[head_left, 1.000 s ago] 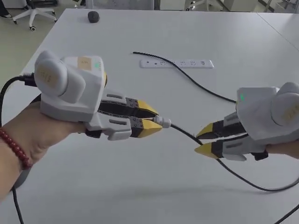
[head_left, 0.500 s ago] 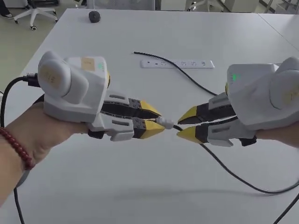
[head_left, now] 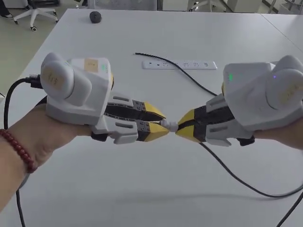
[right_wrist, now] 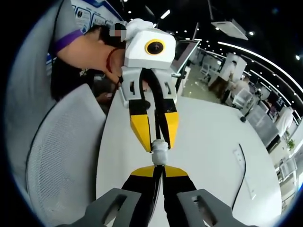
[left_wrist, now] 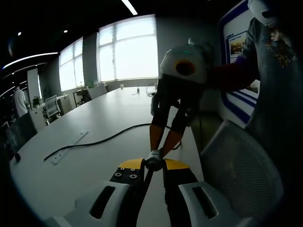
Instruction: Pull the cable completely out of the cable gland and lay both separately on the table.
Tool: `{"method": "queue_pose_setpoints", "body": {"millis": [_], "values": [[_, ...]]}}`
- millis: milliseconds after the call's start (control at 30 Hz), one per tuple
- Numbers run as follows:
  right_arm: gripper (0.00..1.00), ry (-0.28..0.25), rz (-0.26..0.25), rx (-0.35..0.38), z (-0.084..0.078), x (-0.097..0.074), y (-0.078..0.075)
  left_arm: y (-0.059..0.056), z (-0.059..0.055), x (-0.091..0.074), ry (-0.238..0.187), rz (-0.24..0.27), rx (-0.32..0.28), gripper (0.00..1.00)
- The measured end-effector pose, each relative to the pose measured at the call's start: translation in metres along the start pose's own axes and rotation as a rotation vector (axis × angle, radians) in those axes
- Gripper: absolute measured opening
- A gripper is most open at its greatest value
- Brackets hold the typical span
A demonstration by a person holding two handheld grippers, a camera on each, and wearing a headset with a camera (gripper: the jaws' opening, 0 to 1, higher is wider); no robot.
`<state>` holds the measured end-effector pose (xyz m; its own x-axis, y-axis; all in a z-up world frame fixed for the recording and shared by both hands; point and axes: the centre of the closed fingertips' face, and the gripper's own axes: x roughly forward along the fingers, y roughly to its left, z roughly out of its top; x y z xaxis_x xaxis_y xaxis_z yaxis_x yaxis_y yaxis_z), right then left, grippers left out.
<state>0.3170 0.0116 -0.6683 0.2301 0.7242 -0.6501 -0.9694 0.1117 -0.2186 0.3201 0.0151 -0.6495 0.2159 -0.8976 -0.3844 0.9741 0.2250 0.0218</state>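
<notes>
Working from the left edge of the tabletop [head_left: 142,189]: a hand [head_left: 33,142] with a red bead bracelet [head_left: 19,150] holds the left gripper [head_left: 158,128] above the surface, pointing right. Its 2 yellow-tipped jaws are closed down on the white cable gland [head_left: 169,126], which sticks out just past the tips, clear of the table. The left gripper view agrees: the left gripper [left_wrist: 152,165] has the cable gland [left_wrist: 154,161] pinched between its tips. Directly opposite, nearly tip to tip, the right gripper [head_left: 184,128] points left. Its jaws are pressed together on the black cable [head_left: 227,170] just beside the gland. In the right gripper view the cable gland [right_wrist: 159,150] sits between the right gripper [right_wrist: 158,171] and the left gripper [right_wrist: 157,142], all 3 in line. From the right jaws the cable drops to the tabletop and runs toward the right edge. Another black stretch lies over a white power strip [head_left: 180,65] near the far edge, with its free end just left of the strip. A dark round object [head_left: 95,17] sits at the far left corner.
</notes>
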Motion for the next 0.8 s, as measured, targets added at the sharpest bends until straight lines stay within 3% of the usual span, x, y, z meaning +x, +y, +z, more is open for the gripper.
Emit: {"method": "queue_pose_setpoints", "body": {"millis": [367, 800], "values": [[0.00, 0.044, -0.005, -0.001, -0.018, -0.002, -0.004, 0.004, -0.002, -0.006, 0.005, 0.015, 0.002, 0.16], [0.00, 0.093, -0.023, 0.046, -0.045, -0.004, -0.010, 0.008, -0.004, -0.013, 0.005, 0.032, -0.003, 0.16]]}}
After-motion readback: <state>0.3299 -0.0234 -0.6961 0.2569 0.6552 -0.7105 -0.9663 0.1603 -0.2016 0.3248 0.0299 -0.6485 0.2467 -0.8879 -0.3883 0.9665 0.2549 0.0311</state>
